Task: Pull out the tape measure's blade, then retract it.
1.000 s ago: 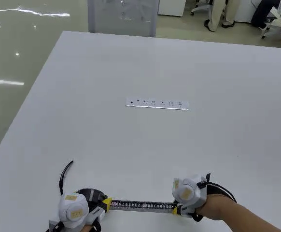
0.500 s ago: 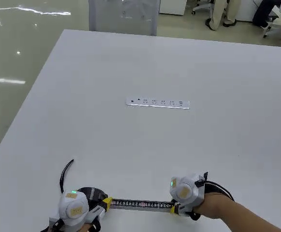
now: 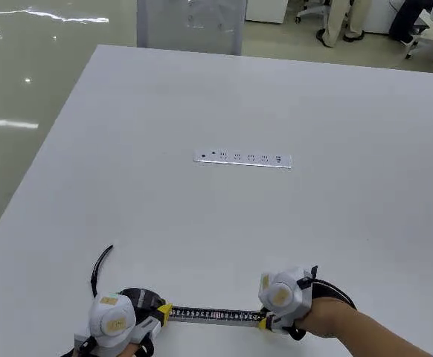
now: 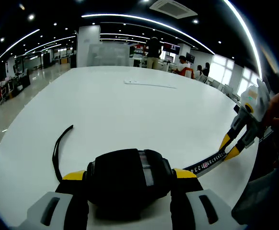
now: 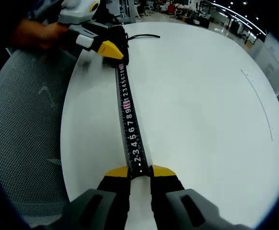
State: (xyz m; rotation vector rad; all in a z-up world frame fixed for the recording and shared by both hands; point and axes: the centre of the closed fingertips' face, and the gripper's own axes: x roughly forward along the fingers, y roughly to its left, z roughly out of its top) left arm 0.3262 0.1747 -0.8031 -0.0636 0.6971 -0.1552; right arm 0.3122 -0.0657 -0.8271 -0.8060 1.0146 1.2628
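Head view frames showed the right gripper (image 5: 139, 171) drawn slightly toward nine o'clock over the last second, so the exposed blade (image 3: 213, 315) was shortened; retraction was judged to be under way. The blade's tip was pinched between the right gripper's closed jaws. The tape measure's black case (image 4: 127, 184), near the table's (image 3: 276, 97) six-o'clock edge, was clamped by the left gripper (image 4: 130, 173), the blade stretched toward three o'clock.

Left gripper (image 4: 128, 176) clamps the tape measure case (image 4: 125, 165) at one end of the blade (image 5: 129, 115). Right gripper (image 5: 139, 171) pinches the blade's other end, jaws nearly together.
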